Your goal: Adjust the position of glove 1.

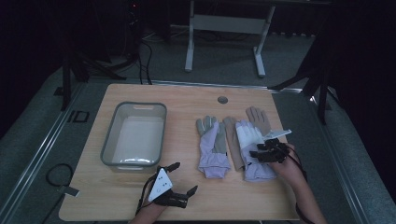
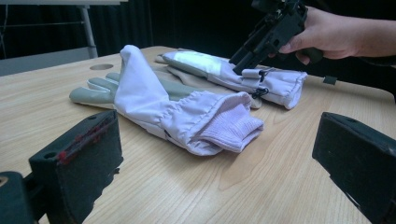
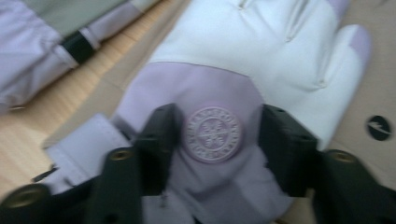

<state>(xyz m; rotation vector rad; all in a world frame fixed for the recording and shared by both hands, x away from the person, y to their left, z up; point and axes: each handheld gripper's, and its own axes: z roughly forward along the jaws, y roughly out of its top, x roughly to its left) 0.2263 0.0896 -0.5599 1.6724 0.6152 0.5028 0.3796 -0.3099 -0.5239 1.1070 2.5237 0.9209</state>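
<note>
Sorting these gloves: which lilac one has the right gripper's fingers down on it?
The right-hand lilac glove, white-backed with a round embossed badge, lying over a tan glove. The right gripper straddles its badge; the grey-fingered lilac glove lies untouched.

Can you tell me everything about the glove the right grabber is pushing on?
The right glove is lilac with a white hand part and looks like soft fabric. It lies flat on the wooden table, fingers pointing away from the person, partly on top of a tan glove. A round stamped badge sits on its back, and a strap tab sticks out near the cuff. The right gripper presses down on it, one jaw on each side of the badge, not yet pinching it.
</note>
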